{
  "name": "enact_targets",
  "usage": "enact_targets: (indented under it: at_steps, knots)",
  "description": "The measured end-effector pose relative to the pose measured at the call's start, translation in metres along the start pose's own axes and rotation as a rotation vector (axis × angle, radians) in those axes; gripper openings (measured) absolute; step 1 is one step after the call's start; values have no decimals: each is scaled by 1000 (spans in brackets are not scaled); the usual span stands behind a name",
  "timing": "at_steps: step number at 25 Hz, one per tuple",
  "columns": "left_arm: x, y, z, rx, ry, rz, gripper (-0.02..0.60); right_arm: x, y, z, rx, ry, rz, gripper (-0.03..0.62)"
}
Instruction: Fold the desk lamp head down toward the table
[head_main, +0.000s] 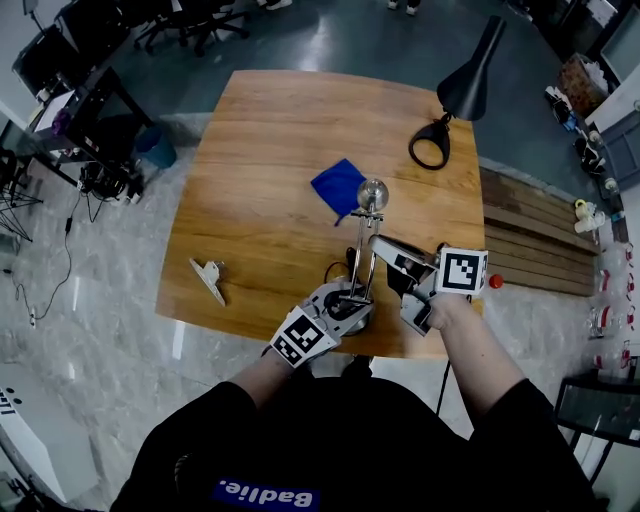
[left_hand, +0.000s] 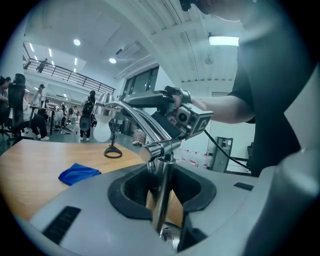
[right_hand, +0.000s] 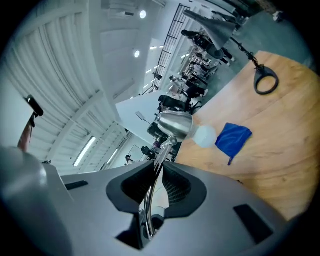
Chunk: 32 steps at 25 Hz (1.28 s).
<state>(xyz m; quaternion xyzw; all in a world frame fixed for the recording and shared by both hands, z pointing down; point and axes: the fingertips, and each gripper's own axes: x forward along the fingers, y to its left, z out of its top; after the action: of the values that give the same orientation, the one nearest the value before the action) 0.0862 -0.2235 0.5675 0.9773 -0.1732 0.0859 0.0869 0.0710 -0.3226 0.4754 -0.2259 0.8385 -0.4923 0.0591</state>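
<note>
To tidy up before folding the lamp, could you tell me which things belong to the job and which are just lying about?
Job: jointed chrome desk lamp, post clamped in left gripper, arm clamped in right gripper.
Lying about: folded blue cloth; black desk lamp with ring base; small silvery metal clip; small red round item.

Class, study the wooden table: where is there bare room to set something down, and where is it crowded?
Free on the table: the far left, behind the blue cloth; the stretch between cloth and metal clip. Crowded: the near edge, where the left gripper and right gripper hold the chrome lamp, and the far right corner around the black lamp.
</note>
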Motion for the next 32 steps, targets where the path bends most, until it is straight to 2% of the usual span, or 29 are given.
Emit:
enact_targets:
  at_steps: [7, 10, 16, 21, 24, 26, 32]
  knots:
    - [-1, 3, 1, -21, -20, 12, 120, 6, -58, -13, 254, 14, -39, 61]
    - [-1, 2, 1, -23, -26, 9, 120, 6, -66, -20, 353, 18, -25, 65]
    - [-1, 4, -1, -29, -24, 11, 120, 8, -70, -20, 350, 37, -15, 66]
    - [-2, 3, 0, -35, -17, 7, 120, 9, -76, -21, 290, 87, -53, 83]
    - [-1, 3, 0, -47, -15, 2, 120, 7, -93, -35, 391, 99, -89, 92]
    - [0, 2, 1, -48, -11, 0, 120, 5, -98, -41, 464, 76, -76, 97]
    - [1, 3, 1, -56, -17, 8, 121, 5, -106, -49, 559, 62, -66, 98]
